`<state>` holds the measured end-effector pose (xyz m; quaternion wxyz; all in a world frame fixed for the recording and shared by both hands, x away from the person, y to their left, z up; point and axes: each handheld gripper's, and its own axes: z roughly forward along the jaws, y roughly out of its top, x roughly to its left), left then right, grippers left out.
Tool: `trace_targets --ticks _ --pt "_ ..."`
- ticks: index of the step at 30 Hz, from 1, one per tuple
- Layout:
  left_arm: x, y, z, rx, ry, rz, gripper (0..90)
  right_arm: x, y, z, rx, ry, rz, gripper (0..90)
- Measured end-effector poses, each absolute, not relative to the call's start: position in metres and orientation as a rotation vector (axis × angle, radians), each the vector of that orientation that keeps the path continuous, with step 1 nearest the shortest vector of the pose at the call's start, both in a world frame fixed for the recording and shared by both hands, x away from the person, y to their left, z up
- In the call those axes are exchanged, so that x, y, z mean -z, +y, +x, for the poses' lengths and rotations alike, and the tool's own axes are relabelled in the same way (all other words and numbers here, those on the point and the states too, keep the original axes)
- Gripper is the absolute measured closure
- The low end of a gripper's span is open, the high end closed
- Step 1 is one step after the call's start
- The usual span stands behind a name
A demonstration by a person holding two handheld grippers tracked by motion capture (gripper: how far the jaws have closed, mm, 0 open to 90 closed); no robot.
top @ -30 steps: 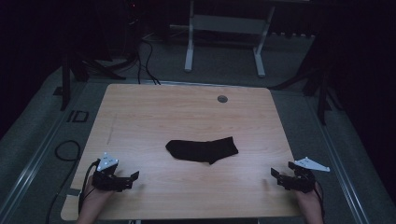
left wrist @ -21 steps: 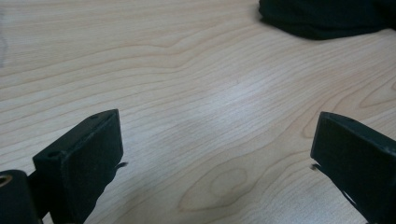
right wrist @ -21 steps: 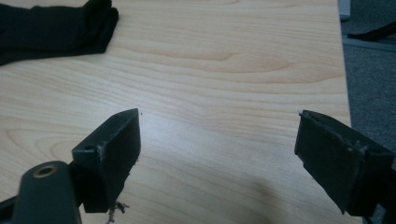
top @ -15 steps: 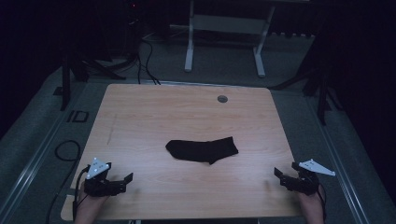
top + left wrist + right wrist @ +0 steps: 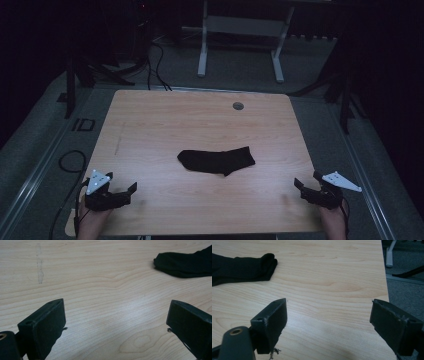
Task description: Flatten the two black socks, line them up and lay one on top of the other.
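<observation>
We had the left gripper (image 5: 131, 191) low at the near-left corner of the table (image 5: 150, 125), jaws spread wide w/ nothing between them — bare wood grain only in the left gripper view. Our left hand (image 5: 92, 220) came in from the near edge behind it.

The right gripper (image 5: 301, 186) sat at the near-right corner, jaws also wide apart & empty; the table edge ran just past its outer jaw, w/ grey floor (image 5: 407, 290) beyond. Our right hand (image 5: 334, 220) held it from below.

Ahead of both grippers, approx. midway between them and farther in, lay the black sock (image 5: 216, 161) — flat on the wood, well apart from either gripper, touching neither. From the left gripper it was ahead & off to the right, its rounded end (image 5: 170, 262) nearest. From the right gripper it was ahead & off to the left, its folded end (image 5: 268, 262) nearest.

Farther on, past the sock, we saw a small round grey cap (image 5: 238, 105) set in the tabletop near the far edge. Beyond the table, a white stand (image 5: 240, 45) and cables (image 5: 155, 60) on the dark floor.
</observation>
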<state>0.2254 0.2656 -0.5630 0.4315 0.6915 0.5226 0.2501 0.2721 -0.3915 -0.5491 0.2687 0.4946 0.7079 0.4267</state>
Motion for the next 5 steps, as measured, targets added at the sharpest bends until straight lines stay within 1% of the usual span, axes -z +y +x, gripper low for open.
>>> trace_targets --ticks 5 --pt "0.5628 0.267 0.2255 -0.624 1.3 1.715 2.6 0.5495 -0.3914 0.2722 -1.144 1.91 1.332 14.3"
